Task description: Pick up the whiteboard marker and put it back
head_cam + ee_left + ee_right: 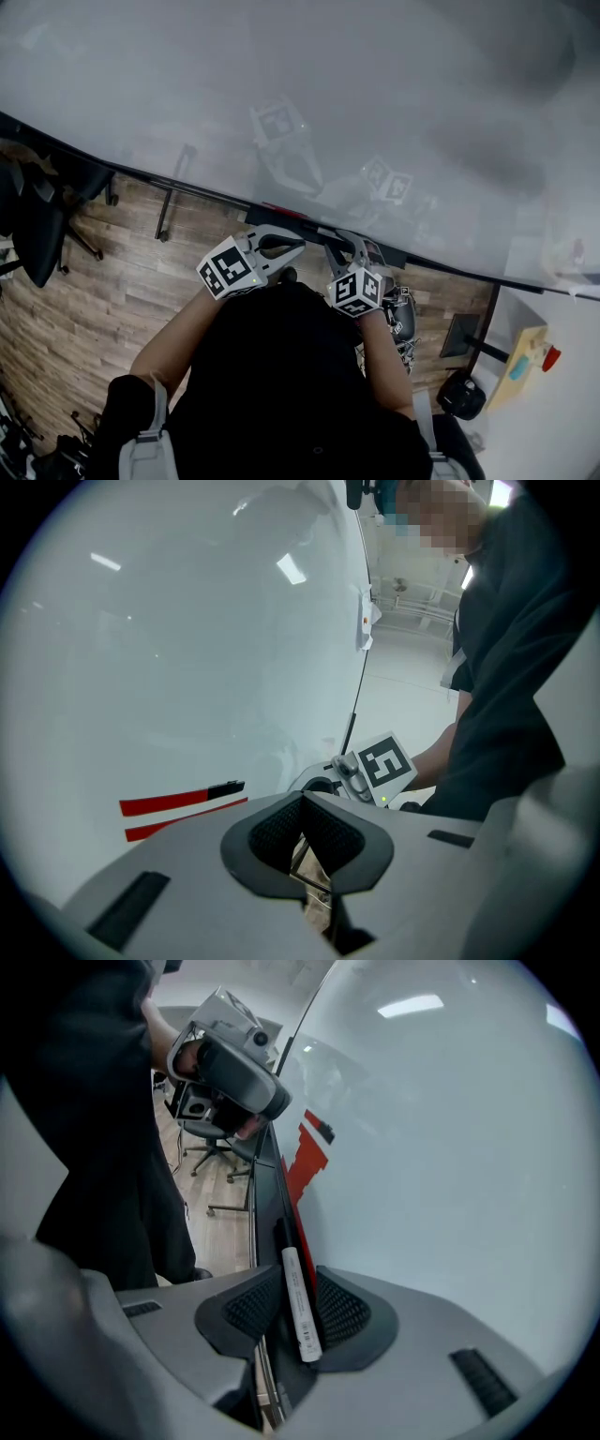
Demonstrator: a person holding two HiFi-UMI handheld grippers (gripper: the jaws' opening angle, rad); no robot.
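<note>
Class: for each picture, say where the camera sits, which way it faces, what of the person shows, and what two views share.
Head view: on the head, steeply down at whiteboard and floor; torso, left gripper, right gripper show.
Left gripper view: on that gripper, along its shut fingers beside the whiteboard; torso, right gripper show.
Right gripper view: on that gripper, along the tray; fingers hold a white marker; left gripper shows.
Shared: both gripper views show the red marker.
</note>
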